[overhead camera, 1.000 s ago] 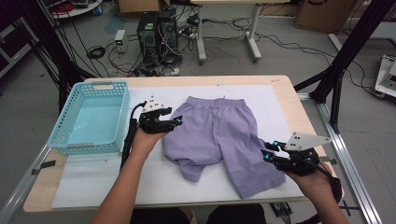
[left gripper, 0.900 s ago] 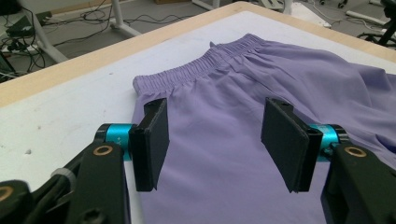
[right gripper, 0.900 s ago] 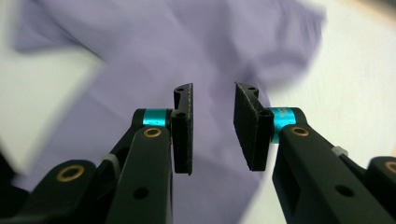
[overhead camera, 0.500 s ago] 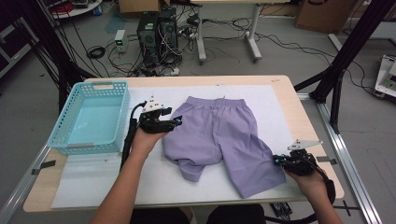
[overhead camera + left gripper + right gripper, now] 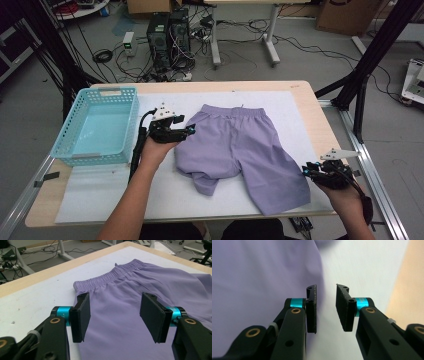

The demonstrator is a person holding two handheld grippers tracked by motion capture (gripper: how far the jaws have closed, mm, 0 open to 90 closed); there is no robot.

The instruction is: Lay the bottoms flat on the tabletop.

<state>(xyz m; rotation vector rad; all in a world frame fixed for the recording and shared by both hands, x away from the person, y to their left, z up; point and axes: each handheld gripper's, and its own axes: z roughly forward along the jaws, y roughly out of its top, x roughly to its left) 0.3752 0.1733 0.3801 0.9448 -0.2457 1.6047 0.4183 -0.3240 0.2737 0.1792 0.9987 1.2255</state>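
- Cables and computer towers (image 5: pixel 167 37) clutter the floor behind a wooden table (image 5: pixel 300 92) laid with a white sheet (image 5: pixel 107 195).
- Left gripper (image 5: pixel 186 131) sits at the shorts' left edge near the waistband, jaws set wide apart, nothing pinched between them.
- From the left gripper view, those jaws hang just above the purple shorts (image 5: pixel 140 297), one pad (image 5: pixel 80 317) over the cloth's side edge, the other (image 5: pixel 152 315) over the fabric; I cannot tell whether they brush it.
- Right gripper (image 5: pixel 306 171) hovers at the outer hem of the right leg, down by the table's near right corner.
- Its jaws have just been opening, and now a narrow gap stands between them.
- In the right gripper view the gap frames bare white sheet, with the shorts' edge running just beside one pad (image 5: pixel 311 312); no cloth is in the bite.
- Shorts (image 5: pixel 240 145) lie spread mid-table, waistband towards the far side, right leg flat and long, left leg bunched and folded under.
- Turquoise basket (image 5: pixel 67 145) sits at the table's left, just beside the left hand, well apart from the shorts.
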